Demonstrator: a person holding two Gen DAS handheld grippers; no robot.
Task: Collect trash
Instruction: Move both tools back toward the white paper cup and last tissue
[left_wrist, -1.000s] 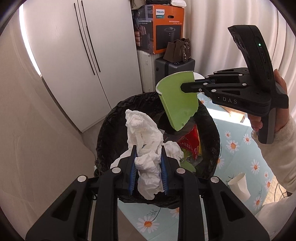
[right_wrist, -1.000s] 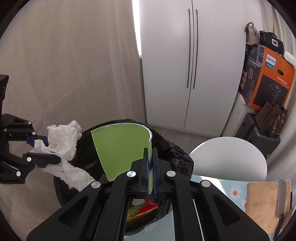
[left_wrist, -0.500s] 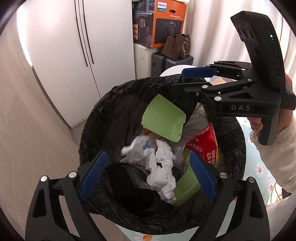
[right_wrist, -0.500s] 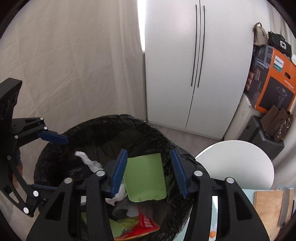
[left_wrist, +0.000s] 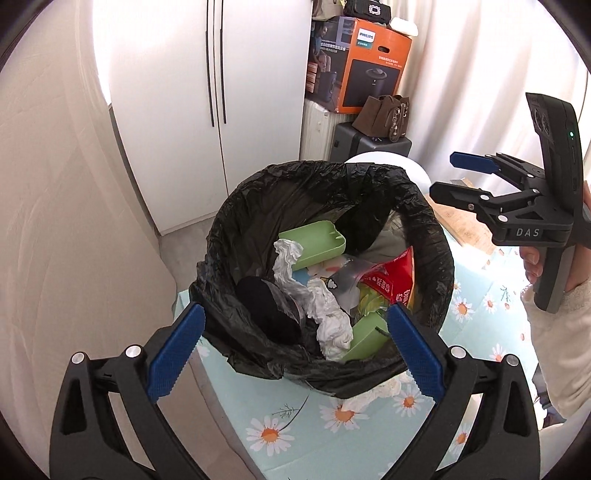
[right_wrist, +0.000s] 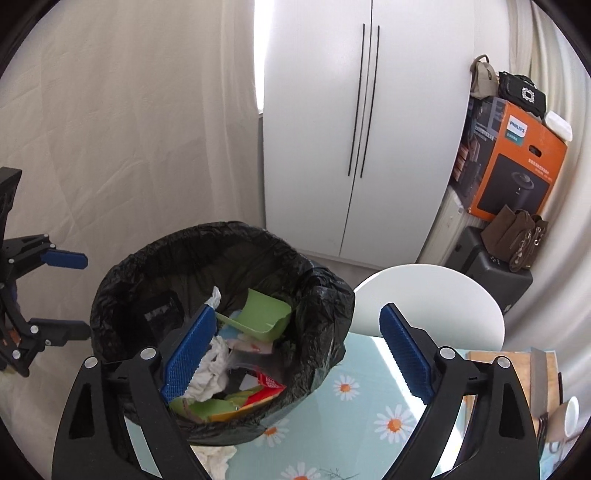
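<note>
Looking down the left gripper (left_wrist: 293, 350), we see its jaws opening with nothing between the pads, above a black-lined trash bin (left_wrist: 424, 206) standing on the daisy-print tablecloth (left_wrist: 288, 424). Inside the bin lie a crumpled white tissue (left_wrist: 325, 306), a green tray (left_wrist: 317, 242) and a red snack wrapper (left_wrist: 391, 277). This view alone shows the hand (left_wrist: 532, 266) holding the right gripper (right_wrist: 295, 354), right of the bin. From the right wrist, those jaws are likewise opening and empty, and a wooden board (right_wrist: 495, 365) appears at far right.
</note>
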